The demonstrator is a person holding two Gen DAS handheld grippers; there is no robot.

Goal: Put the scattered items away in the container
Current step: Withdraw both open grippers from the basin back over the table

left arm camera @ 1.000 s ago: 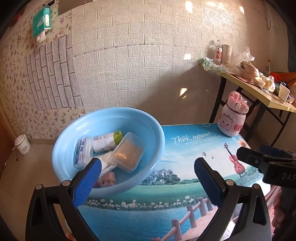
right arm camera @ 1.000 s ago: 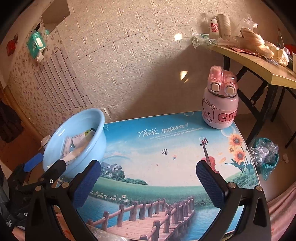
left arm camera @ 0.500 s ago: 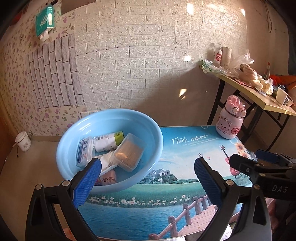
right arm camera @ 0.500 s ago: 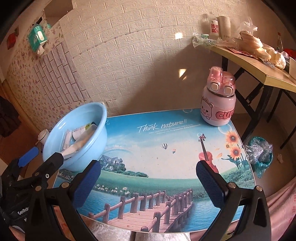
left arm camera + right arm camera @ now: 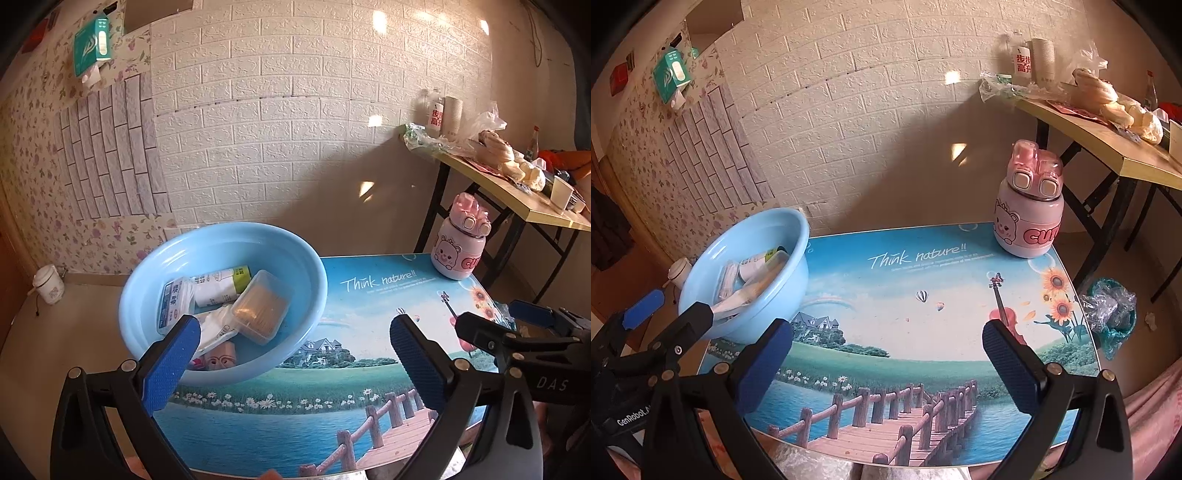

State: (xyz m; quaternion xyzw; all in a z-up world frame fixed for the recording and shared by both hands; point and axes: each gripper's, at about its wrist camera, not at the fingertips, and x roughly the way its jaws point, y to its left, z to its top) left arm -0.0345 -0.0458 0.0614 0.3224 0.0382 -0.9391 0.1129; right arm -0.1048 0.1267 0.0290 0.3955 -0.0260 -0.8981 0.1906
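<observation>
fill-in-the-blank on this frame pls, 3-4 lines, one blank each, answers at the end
1. The clear lidded box lies inside the light ____ basin.
2. The pink bottle stands upright at the table's far ____ corner.
3. The jaws of both the left hand-held gripper and the right hand-held gripper stand ____, holding nothing.
4. The tabletop reads "Think ____!!"

Answers: blue; right; open; nature

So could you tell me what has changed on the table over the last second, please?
Both hand-held grippers, left and right, have drawn back and risen slightly from the table, jaws open and empty; nothing was grasped or released. The blue basin with its contents and the pink bottle stayed put.
</observation>
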